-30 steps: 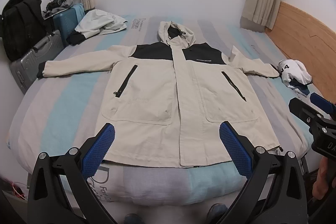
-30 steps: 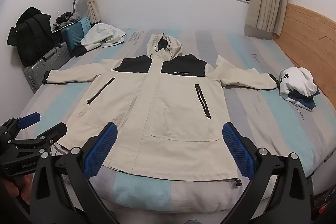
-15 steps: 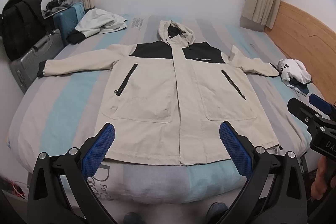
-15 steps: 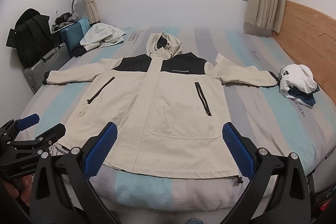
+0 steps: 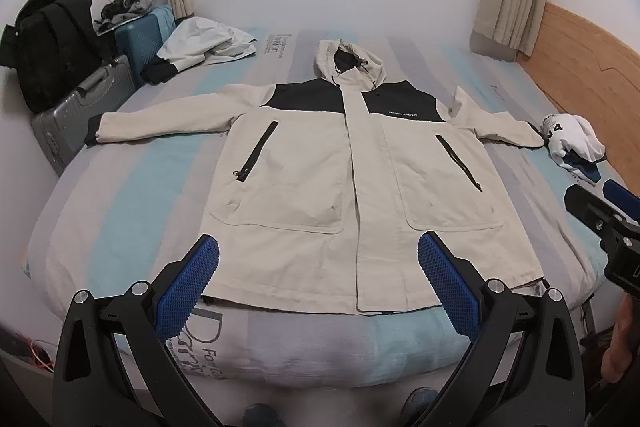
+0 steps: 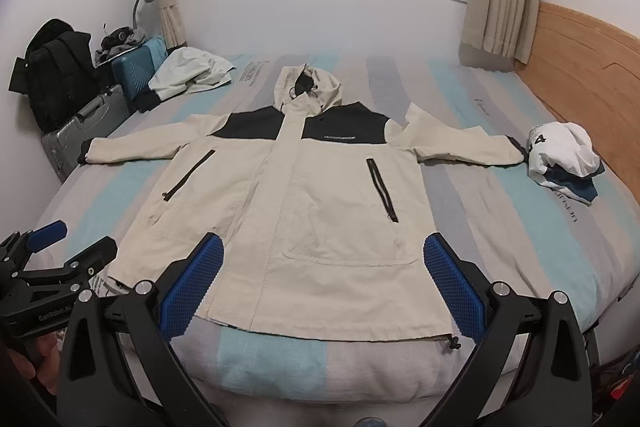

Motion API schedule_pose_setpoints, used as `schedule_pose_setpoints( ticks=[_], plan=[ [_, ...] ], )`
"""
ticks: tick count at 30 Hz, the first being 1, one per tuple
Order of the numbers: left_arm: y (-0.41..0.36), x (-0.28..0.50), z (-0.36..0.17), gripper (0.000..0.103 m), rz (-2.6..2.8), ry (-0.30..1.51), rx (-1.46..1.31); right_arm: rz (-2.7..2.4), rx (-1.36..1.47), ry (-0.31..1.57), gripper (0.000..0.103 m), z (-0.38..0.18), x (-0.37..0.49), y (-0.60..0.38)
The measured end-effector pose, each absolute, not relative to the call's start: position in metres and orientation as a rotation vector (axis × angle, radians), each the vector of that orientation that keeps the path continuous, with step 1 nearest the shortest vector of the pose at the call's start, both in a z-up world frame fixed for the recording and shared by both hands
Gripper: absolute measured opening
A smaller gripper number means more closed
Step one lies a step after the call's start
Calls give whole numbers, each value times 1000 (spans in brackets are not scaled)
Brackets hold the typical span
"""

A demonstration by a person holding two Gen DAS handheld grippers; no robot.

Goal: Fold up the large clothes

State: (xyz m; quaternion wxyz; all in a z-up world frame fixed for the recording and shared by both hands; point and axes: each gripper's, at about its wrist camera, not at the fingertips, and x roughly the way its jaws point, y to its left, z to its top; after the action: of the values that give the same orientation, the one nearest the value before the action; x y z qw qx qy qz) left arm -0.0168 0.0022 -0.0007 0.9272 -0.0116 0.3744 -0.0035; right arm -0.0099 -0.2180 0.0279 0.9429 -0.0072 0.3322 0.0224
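Observation:
A cream hooded jacket (image 5: 320,179) with black shoulder panels lies flat, front up, on the striped bed (image 5: 120,195), sleeves spread to both sides, hood toward the far wall. It also shows in the right wrist view (image 6: 320,211). My left gripper (image 5: 318,287) is open and empty, held above the jacket's hem at the foot of the bed. My right gripper (image 6: 324,283) is open and empty, also above the hem, to the right of the left one. Each gripper shows at the other view's edge.
A crumpled white and blue garment (image 5: 574,147) lies by the right sleeve cuff. A white garment (image 5: 204,47) lies at the far left corner. Suitcases (image 5: 76,119) and a black backpack (image 5: 48,39) stand left of the bed. A wooden headboard (image 6: 592,75) runs along the right.
Both grippers have drifted slightly forward toward the bed; the jacket sits a little lower in view. Nothing was taken hold of and the jacket has not moved.

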Motion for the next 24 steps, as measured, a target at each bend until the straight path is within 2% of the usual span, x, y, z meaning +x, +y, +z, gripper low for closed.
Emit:
schedule_pose_setpoints(
  ticks=[24],
  plan=[
    [6,-17,-2,97,11,763,-12,47,-22,672,96,29,-9,-214]
  ],
)
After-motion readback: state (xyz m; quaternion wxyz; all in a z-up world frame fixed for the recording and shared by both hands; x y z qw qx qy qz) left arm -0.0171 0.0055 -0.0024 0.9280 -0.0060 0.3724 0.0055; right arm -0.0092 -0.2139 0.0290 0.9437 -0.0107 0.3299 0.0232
